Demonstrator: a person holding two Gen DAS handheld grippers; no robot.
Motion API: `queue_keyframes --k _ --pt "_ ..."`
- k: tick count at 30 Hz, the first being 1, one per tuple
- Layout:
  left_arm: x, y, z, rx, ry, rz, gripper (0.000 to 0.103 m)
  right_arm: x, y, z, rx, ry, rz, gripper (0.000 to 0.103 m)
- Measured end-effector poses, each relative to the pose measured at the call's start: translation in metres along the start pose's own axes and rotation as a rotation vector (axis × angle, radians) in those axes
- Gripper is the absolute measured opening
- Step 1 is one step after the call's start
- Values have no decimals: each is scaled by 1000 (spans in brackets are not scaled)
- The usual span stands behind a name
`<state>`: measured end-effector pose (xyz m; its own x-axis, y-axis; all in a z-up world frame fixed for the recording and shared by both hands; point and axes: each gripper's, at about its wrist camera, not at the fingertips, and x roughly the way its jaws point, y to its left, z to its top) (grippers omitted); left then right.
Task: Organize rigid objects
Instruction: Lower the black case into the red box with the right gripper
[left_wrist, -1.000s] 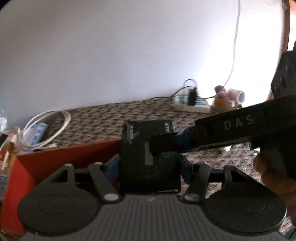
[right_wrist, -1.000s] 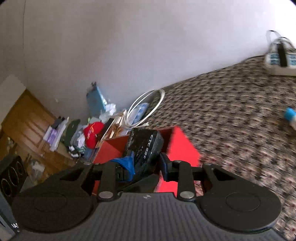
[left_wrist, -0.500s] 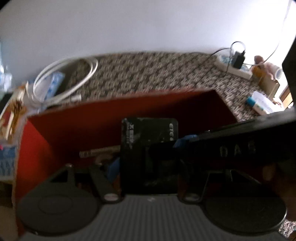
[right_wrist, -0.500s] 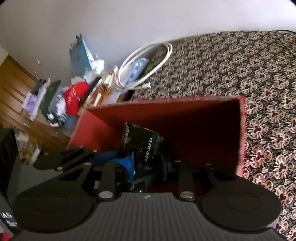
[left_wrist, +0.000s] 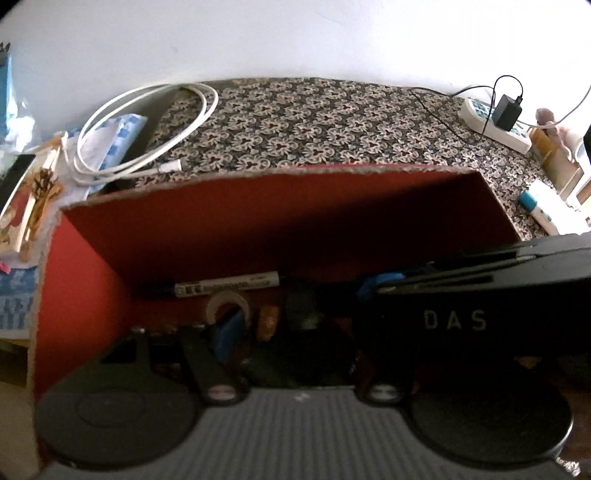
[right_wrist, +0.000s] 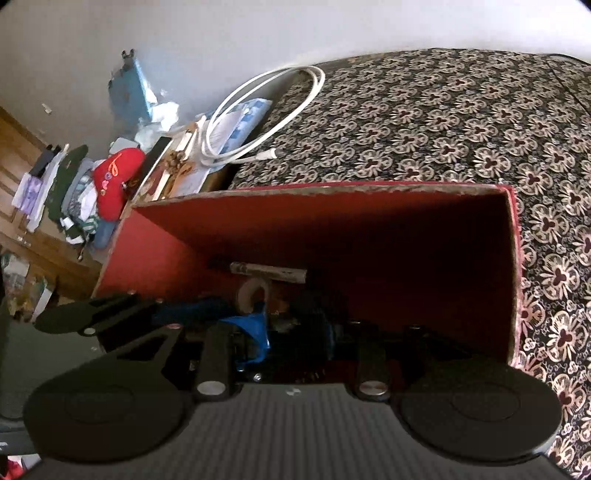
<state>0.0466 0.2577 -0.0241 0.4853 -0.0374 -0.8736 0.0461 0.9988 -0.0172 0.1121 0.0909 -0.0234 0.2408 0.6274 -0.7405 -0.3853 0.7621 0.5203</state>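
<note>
- Since a second ago both of my grippers have dropped from above the rim down into the red cardboard box (left_wrist: 258, 221), and the dark rectangular packet with white lettering that stood upright between my left fingers is now low on the box floor in shadow.
- That dark rectangular packet (left_wrist: 299, 354) lies between the left gripper (left_wrist: 295, 332) fingers, whose blue pads (left_wrist: 227, 332) stand spread wide; the gloom hides whether the pads press its sides.
- My right gripper (right_wrist: 291, 332) reaches in across it from the right side; its jaws are opening, with the dark packet (right_wrist: 295, 332) between them, and I cannot tell whether its pads touch.
- Both tools tilt steeply downward into the box, the right one's black body marked DAS crossing the left view.
- I cannot make out the packet's long axis or facing in the dark.
- At the far wall of the box floor a white marker pen with a black cap (left_wrist: 225, 286) lies lengthwise along the wall, a pale tape ring (left_wrist: 227, 302) just in front of it.
- Outside, a coiled white cable (left_wrist: 147, 129) rests on the floral patterned cloth (left_wrist: 332, 122).
</note>
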Motion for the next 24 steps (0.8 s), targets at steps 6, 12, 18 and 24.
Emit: queue_keyframes --k 6,12,18,24 --pt "0 -4 0 12 -20 33 64 -2 4 -2 -19 -27 -34 14" --pt "-4 -8 -3 28 -57 71 65 -3 0 -1 9 -51 -54 14" --pt "-4 -8 -4 27 -71 94 65 -5 2 -4 4 -72 -80 14" --pt "-4 -10 -5 33 -82 119 67 -5 4 -4 -2 -76 -97 14"
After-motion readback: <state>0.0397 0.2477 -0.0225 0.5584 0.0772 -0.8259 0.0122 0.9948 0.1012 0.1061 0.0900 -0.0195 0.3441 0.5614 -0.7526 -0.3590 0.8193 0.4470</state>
